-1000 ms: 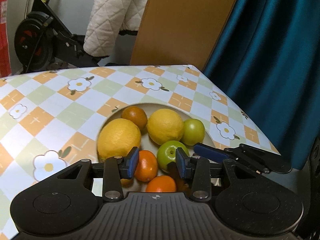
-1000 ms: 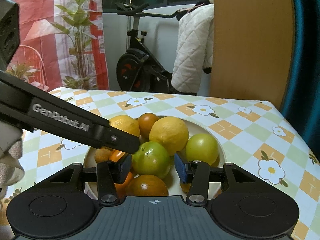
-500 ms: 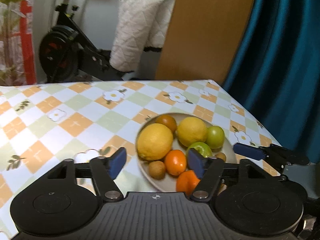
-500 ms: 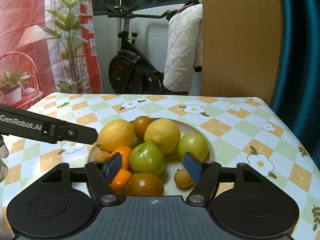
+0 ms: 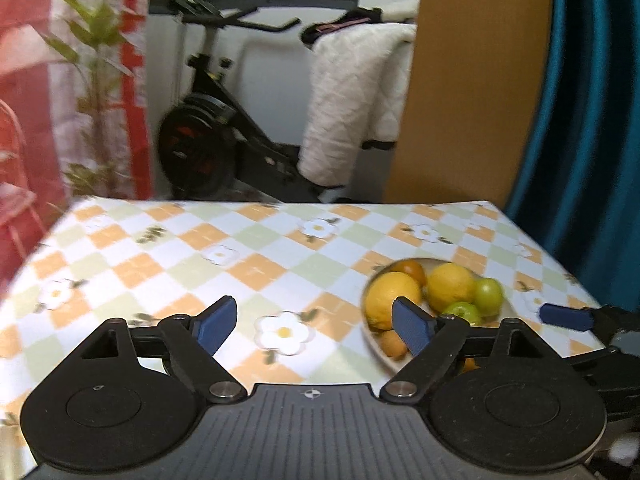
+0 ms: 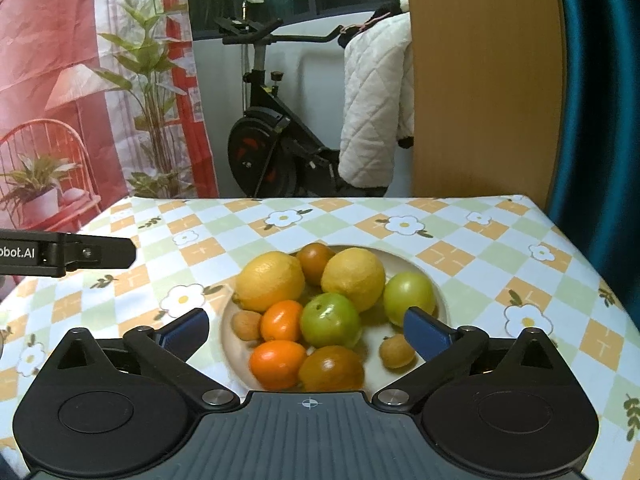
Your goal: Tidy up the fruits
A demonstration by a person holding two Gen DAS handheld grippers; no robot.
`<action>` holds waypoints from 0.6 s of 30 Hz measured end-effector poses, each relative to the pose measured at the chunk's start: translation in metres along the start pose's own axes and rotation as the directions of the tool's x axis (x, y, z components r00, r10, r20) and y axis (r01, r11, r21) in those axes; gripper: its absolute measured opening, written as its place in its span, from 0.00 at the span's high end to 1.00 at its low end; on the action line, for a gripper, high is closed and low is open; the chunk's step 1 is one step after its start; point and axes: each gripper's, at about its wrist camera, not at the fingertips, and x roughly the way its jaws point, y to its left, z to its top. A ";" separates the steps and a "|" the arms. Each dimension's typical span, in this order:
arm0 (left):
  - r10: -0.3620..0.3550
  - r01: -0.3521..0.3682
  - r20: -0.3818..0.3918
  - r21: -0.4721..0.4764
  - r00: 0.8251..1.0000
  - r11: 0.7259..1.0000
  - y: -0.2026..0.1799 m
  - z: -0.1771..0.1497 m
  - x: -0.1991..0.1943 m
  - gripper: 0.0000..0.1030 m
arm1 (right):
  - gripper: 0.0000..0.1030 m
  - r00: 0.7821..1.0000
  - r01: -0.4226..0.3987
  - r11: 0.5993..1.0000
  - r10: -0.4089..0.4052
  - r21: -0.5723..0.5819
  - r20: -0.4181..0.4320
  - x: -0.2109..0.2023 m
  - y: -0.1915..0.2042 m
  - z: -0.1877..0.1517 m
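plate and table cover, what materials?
Plate: looks like glazed ceramic, cream and smooth with a soft sheen; melamine is possible. Table cover: likely wipeable vinyl or oilcloth, printed checks and daisies, lying flat and faintly glossy.

Desk (image 6: 472,240) under smooth checked floral cloth, slight sheen; plate (image 6: 430,280) glazed, glossy; green fruits (image 6: 330,319) shiny, lemons (image 6: 270,280) pebbled matt; right hand-held gripper (image 6: 307,331) matt black plastic, ribbed blue pads (image 6: 424,336); far quilted white fabric (image 6: 376,108); smooth wood panel (image 6: 484,80).
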 end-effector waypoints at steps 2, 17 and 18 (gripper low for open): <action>0.048 -0.048 0.023 0.021 0.999 0.999 -0.001 -0.001 -0.009 0.14 | 0.01 1.000 0.003 1.000 -0.003 -0.010 0.002 -0.005 0.005 0.001; 0.101 -0.096 0.105 -0.046 0.989 0.994 0.005 -0.007 -0.071 0.12 | 0.01 0.998 0.020 0.998 -0.017 -0.058 0.061 -0.051 0.035 0.006; 0.105 -0.100 0.109 -0.050 0.989 0.994 0.006 -0.007 -0.074 0.12 | 0.01 0.998 0.019 0.998 -0.016 -0.061 0.063 -0.053 0.036 0.006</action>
